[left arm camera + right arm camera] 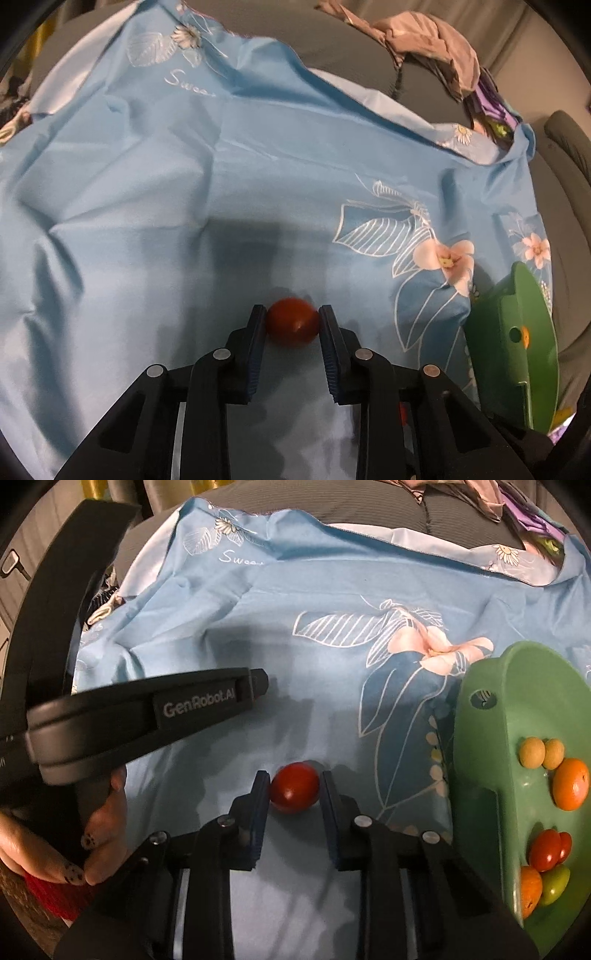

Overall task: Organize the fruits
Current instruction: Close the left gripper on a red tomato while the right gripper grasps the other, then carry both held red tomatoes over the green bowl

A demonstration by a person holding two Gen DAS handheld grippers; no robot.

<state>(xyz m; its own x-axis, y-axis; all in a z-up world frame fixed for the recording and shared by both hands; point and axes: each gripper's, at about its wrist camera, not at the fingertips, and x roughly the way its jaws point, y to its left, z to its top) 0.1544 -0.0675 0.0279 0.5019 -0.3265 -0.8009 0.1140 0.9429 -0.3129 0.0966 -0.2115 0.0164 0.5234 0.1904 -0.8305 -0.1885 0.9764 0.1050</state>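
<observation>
A red cherry tomato (293,327) sits between the fingertips of my left gripper (292,318), whose pads touch both its sides above the blue floral cloth (184,184). In the right wrist view a red tomato (294,787) sits between the fingertips of my right gripper (294,786), touching the left pad, with a small gap at the right pad. The green plastic tray (480,775) at the right holds several small fruits: two tan ones (541,752), oranges (570,784), red tomatoes (548,849) and a green one (554,884).
The left gripper's black body (140,712) and the person's hand (55,849) fill the left of the right wrist view. The tray also shows at the right edge of the left wrist view (517,350). Crumpled clothes (436,44) lie on the grey sofa behind.
</observation>
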